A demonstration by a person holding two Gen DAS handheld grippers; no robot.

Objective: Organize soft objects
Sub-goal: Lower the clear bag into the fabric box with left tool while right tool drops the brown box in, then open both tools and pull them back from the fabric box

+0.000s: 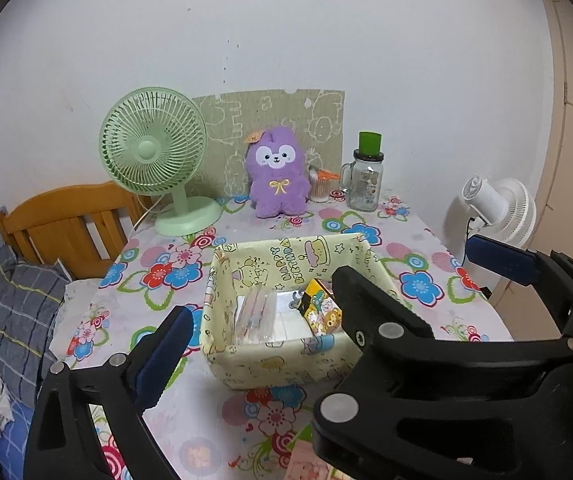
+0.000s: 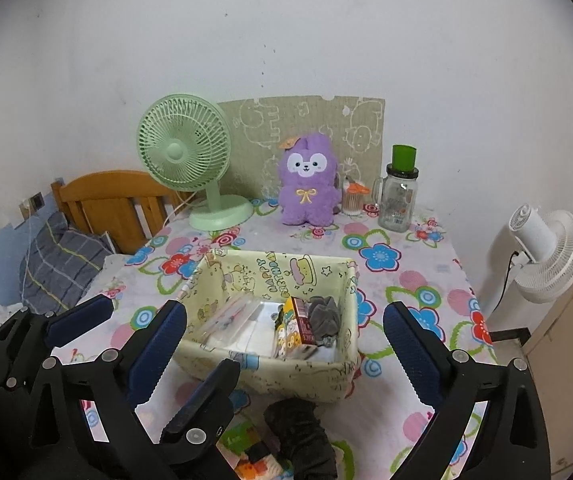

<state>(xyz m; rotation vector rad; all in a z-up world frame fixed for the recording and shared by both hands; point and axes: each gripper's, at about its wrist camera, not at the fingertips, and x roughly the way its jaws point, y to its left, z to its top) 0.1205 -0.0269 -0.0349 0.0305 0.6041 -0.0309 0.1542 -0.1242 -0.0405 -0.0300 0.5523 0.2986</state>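
A grey soft cloth (image 2: 324, 314) lies in the right half of the yellow fabric basket (image 2: 270, 376) at frame centre on the flowered surface (image 2: 418, 280), beside a snack box (image 2: 296, 320). The left tool (image 2: 142, 344) and right tool (image 2: 286, 354) both gape released, gripping nothing.

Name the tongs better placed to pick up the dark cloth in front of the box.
Right, I'd say. The dark cloth lies centred below the open right tongs, just short of the box. The left tongs, also open, sit off to its side.
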